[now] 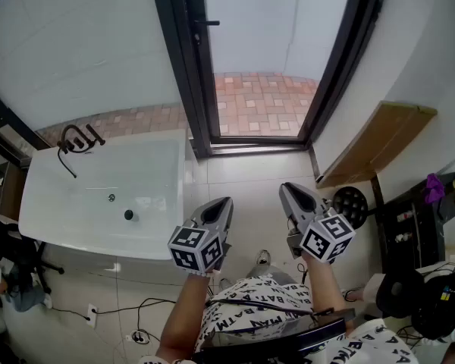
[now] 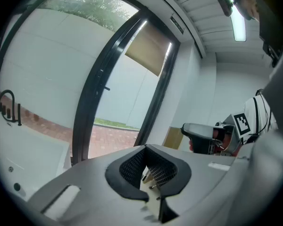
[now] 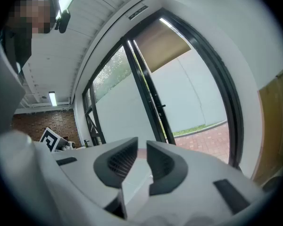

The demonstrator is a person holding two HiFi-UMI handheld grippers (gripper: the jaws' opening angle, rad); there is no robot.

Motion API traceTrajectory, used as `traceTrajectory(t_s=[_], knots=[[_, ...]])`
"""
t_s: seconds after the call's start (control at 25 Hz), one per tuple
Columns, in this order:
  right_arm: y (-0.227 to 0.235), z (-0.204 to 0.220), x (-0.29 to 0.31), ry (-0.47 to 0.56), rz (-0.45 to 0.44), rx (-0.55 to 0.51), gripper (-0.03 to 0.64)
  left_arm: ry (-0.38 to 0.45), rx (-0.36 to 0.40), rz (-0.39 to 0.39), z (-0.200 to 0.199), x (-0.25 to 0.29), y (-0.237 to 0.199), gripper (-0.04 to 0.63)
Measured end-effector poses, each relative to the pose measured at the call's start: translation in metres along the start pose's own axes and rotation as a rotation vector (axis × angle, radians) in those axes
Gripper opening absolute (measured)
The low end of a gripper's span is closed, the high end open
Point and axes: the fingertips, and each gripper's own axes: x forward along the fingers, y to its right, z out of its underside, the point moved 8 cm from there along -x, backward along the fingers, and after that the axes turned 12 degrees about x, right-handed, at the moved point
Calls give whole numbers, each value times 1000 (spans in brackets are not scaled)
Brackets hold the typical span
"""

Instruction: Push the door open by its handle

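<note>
The glazed door with its black frame (image 1: 183, 59) stands ahead, across the tiled floor. Its small black handle (image 1: 207, 23) juts from the frame's right edge; it also shows as handle (image 2: 105, 88) and handle (image 3: 161, 106). Red brick paving lies beyond the glass. My left gripper (image 1: 221, 203) and right gripper (image 1: 290, 190) hover side by side over the floor, well short of the door and pointed at it. The left gripper (image 2: 146, 167) has its pads together and holds nothing. The right gripper (image 3: 141, 155) shows only a thin slit between its pads, with nothing in it.
A white basin (image 1: 68, 203) with a black tap (image 1: 77, 139) fills the left side, close to my left gripper. A wooden board (image 1: 375, 139) leans on the right wall above a round black object (image 1: 351, 202). A dark shelf (image 1: 417, 218) and floor cables (image 1: 129, 313) lie nearer me.
</note>
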Motion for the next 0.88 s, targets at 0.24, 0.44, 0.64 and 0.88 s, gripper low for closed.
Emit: traceTrajectory(t_s=[0.24, 0.44, 0.64, 0.88], knots=[[23, -6, 11, -58, -36, -15, 249, -17, -9, -24, 7, 14, -1, 0], [53, -38, 19, -46, -118, -26, 249, -26, -22, -74, 0, 35, -10, 0], [75, -64, 30, -99, -293, -66, 460, -26, -46, -95, -6, 71, -12, 0], [110, -80, 49, -136, -325, -140, 460, -33, -67, -99, -8, 113, -11, 0]])
